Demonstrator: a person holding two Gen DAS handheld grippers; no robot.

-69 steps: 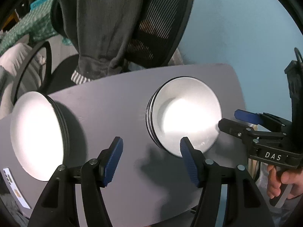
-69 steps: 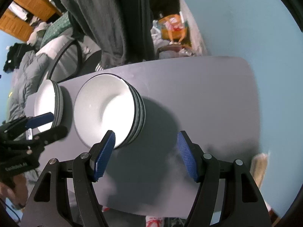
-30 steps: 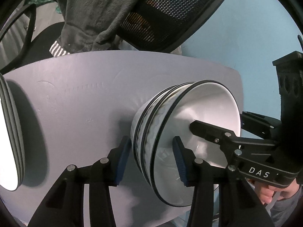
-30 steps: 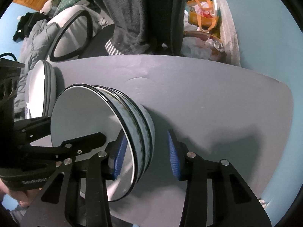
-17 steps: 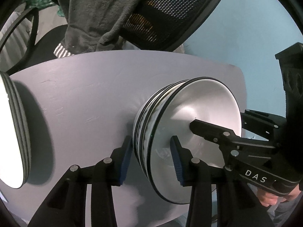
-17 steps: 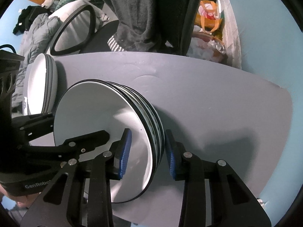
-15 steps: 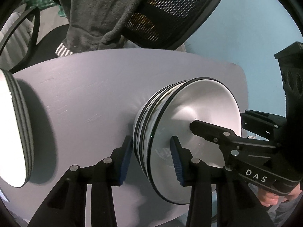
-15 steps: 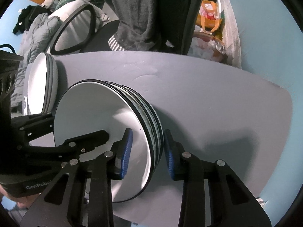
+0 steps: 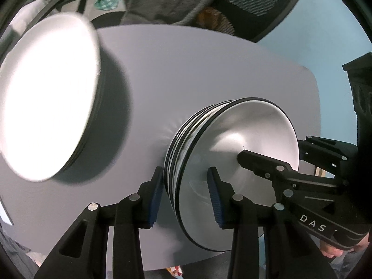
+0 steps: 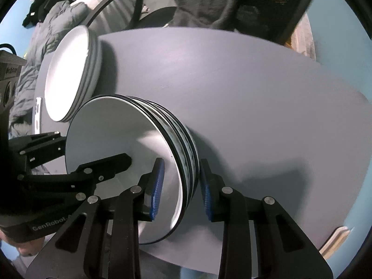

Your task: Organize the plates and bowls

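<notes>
Both grippers are on the same bowl stack [image 9: 232, 162], one at each side of the rim. Left gripper [image 9: 186, 193]: jaws straddle the near rim, one blue pad outside the stack, other inside the top bowl; pads look close on the rim w/ little gap, so it reads as pinching. Right gripper [image 10: 180, 184]: same on the opposite edge, one pad inside, one outside, closed on the rim.

Handling, my guess: several glazed bowls nested = heavy, stiff, slick, breakable. Rim pinch on one side alone would lever and slip, so two opposite holds make sense. Outer pads need to catch the bottom bowl too, else it could drop away.

Plate stack [image 10: 69, 74] sits on the table [image 10: 255, 93] beyond the left gripper's outer jaw, well apart from the bowls.

Hard to tell: exact bowl count (rims blur together), whether the stack is off the table or resting, and real pad contact. Plates are blown out white in the left view.
</notes>
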